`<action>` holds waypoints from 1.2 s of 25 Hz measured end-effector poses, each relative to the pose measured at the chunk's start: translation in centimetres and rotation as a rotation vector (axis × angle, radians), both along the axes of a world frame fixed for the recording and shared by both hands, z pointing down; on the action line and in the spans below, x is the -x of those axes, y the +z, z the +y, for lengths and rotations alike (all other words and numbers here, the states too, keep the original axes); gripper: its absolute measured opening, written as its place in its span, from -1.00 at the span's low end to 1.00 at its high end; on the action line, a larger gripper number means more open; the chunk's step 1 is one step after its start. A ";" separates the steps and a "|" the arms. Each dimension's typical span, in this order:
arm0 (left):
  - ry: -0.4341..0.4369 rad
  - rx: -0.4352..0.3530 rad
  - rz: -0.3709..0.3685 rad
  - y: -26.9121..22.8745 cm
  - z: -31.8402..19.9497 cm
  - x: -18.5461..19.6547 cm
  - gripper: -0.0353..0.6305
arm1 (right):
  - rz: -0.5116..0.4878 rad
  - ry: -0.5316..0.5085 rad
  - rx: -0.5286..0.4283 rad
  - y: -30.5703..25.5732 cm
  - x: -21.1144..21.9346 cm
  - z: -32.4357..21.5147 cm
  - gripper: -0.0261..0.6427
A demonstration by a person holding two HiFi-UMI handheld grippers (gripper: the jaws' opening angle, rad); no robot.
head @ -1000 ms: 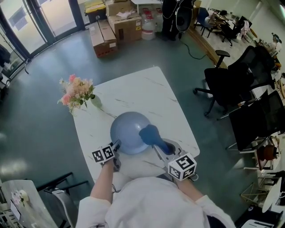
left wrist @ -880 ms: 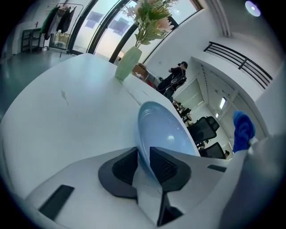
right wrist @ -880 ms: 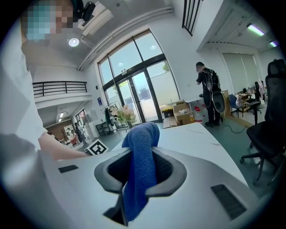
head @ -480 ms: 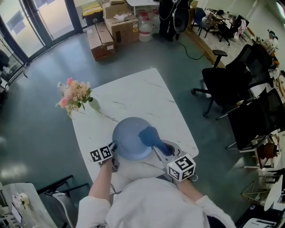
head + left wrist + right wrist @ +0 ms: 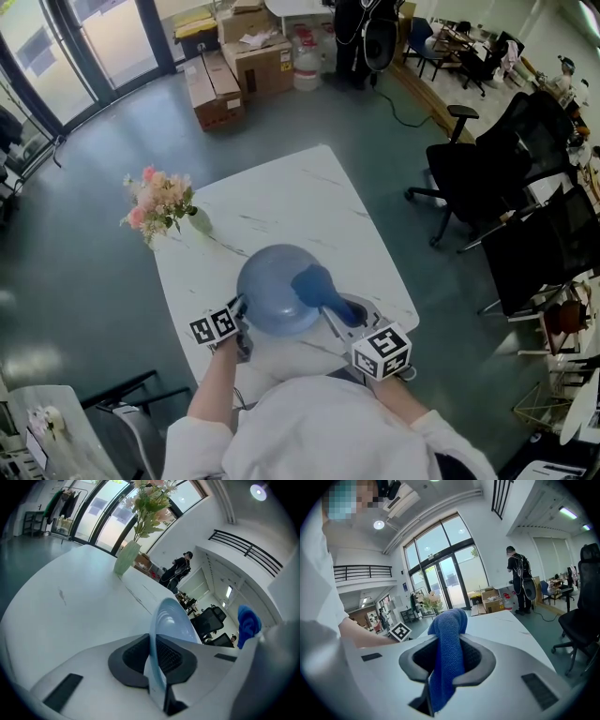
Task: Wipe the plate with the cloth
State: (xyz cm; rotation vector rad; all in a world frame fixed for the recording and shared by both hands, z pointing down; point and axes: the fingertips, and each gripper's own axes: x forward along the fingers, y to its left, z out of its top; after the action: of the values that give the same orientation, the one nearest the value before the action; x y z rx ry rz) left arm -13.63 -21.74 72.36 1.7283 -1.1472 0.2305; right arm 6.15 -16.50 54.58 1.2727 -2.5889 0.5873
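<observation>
From overhead, the plate (image 5: 272, 292) is at the near end of the table (image 5: 281, 197), right in front of the person. The left gripper (image 5: 242, 306) is at the plate's left rim. The right gripper (image 5: 328, 309) reaches in from the plate's right, and the cloth (image 5: 314, 279) is bunched over the plate's right part. I cannot tell from here whether cloth and plate touch.

In the left gripper view, the jaws have just been closing and now pinch the plate's rim. The plate stands edge-on between the pads, one pad on each face. The cloth shows to the plate's right and looks apart from it.

In the right gripper view, the jaws are clamped on the cloth. A rounded wad sticks out past the tips and a tail hangs below.

To my eye the wipe is about to begin. The rim pinch is narrow, so the plate could pivot in it. I would press the wad lightly on the plate's face and sweep from the middle outward, away from the held rim.
</observation>
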 end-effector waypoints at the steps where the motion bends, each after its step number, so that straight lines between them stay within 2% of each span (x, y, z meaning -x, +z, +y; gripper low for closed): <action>1: -0.005 -0.014 0.001 -0.5 -0.1 0.0 -0.76 | 0.000 -0.002 -0.003 -0.1 0.0 0.0 -0.64; 5: -0.026 -0.088 0.029 -3.4 -0.6 0.1 -0.76 | 0.005 -0.015 -0.024 -0.6 0.2 -0.3 -0.64; 12: -0.053 -0.260 0.044 -9.7 -1.0 0.4 -0.76 | 0.031 -0.039 -0.096 -2.6 0.6 -1.6 -0.64; 18: -0.066 -0.375 0.029 -13.8 0.2 0.5 -0.76 | 0.114 -0.071 -0.130 -2.3 1.6 -1.8 -0.64; 25: -0.036 -0.456 -0.021 -16.6 2.0 0.2 -0.76 | 0.181 -0.087 -0.108 -0.9 2.5 -1.4 -0.64; 30: -0.014 -0.491 -0.038 -17.7 3.0 -0.5 -0.76 | 0.223 -0.062 -0.099 -0.5 2.0 -1.6 -0.64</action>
State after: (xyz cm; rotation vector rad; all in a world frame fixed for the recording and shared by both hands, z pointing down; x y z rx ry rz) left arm -13.14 -18.78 54.63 2.1472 -1.3189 -0.0341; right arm 4.13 -18.09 54.11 1.2058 -2.4874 0.2900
